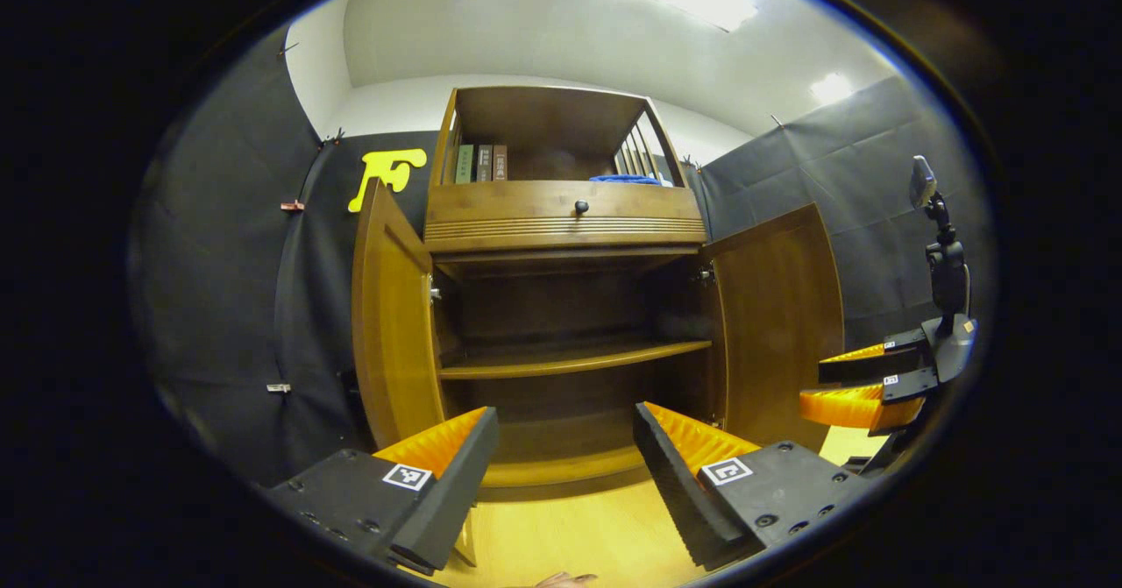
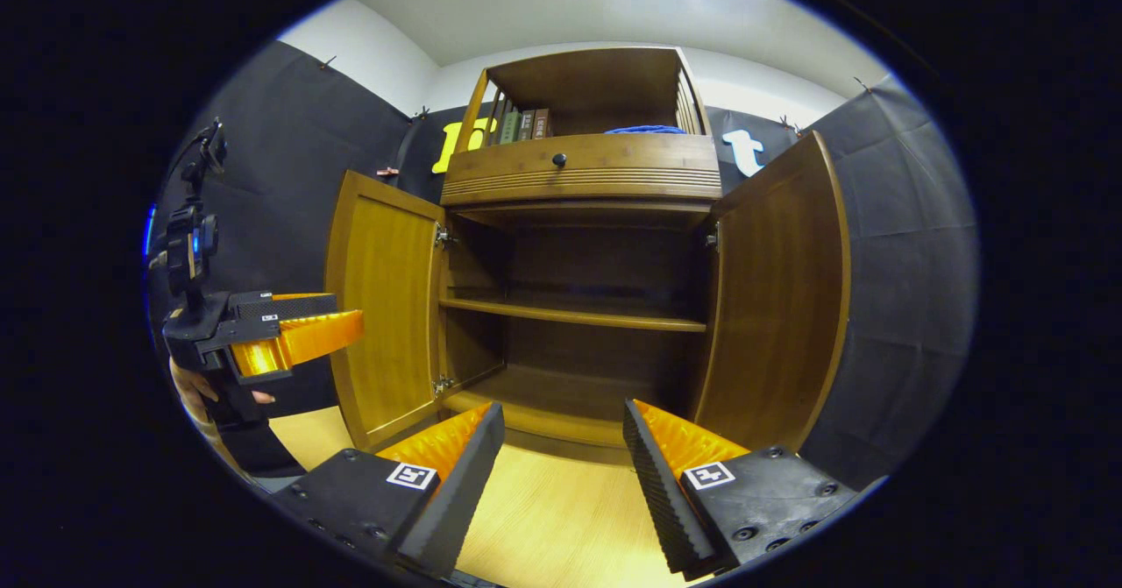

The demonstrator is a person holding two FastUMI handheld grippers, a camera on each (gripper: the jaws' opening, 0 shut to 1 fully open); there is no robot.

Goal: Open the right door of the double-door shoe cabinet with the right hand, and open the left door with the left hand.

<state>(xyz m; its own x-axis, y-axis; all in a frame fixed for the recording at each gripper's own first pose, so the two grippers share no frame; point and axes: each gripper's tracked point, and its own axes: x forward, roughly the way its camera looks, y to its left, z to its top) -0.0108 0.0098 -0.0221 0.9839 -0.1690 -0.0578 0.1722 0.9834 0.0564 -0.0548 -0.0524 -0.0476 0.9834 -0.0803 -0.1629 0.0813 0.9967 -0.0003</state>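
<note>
Brown wooden double-door shoe cabinet (image 2: 578, 308) at 12 o'clock, left door (image 2: 386, 308) and right door (image 2: 776, 299) swung wide. Left gripper (image 1: 565, 448), right gripper (image 2: 561, 448): fingers apart, empty, clear of doors.

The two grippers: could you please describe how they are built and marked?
Each gripper, left and right, has two wedge-shaped fingers with ribbed inner faces on dark bolted blocks bearing square black-and-white tags. The right gripper carries an upright mast at its rear.

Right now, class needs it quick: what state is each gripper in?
Left gripper: open, holding nothing.
Right gripper: open, holding nothing.
</note>
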